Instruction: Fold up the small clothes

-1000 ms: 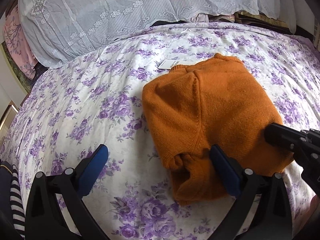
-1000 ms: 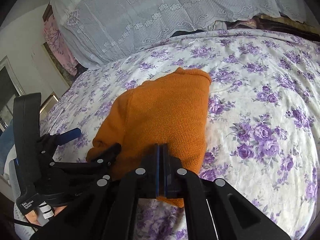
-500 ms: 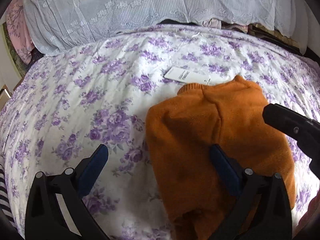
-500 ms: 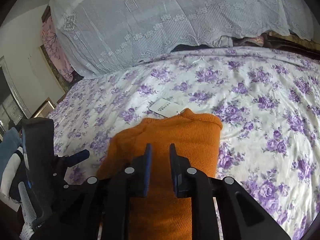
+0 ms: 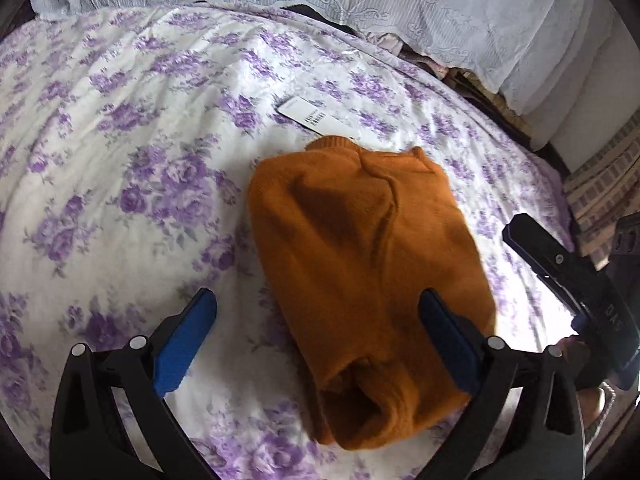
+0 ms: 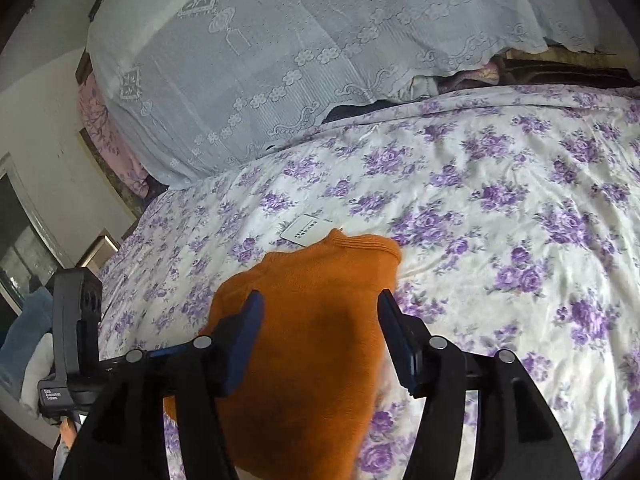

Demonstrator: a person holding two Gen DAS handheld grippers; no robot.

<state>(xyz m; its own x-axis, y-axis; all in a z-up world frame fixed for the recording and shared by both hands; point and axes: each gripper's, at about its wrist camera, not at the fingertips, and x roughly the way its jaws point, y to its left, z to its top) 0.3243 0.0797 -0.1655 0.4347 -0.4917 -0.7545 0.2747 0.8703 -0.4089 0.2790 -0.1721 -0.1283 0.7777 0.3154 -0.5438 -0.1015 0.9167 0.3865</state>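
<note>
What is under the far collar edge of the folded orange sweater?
A white paper tag pokes out from under the orange sweater at its collar, lying on the floral bedsheet; its tucked end is hidden.

Home bedroom. Bed w/ white sheet [image 6: 500, 184] printed in purple flowers fills most of both views. Lace cover [image 6: 280, 40] draped over a pile at the head end, folded blankets [image 6: 560, 70] showing under its edge. Pink cloth [image 6: 104, 132] by a plain pale wall [image 6: 48, 128], framed glass door or window [image 6: 20, 240] at left.
</note>
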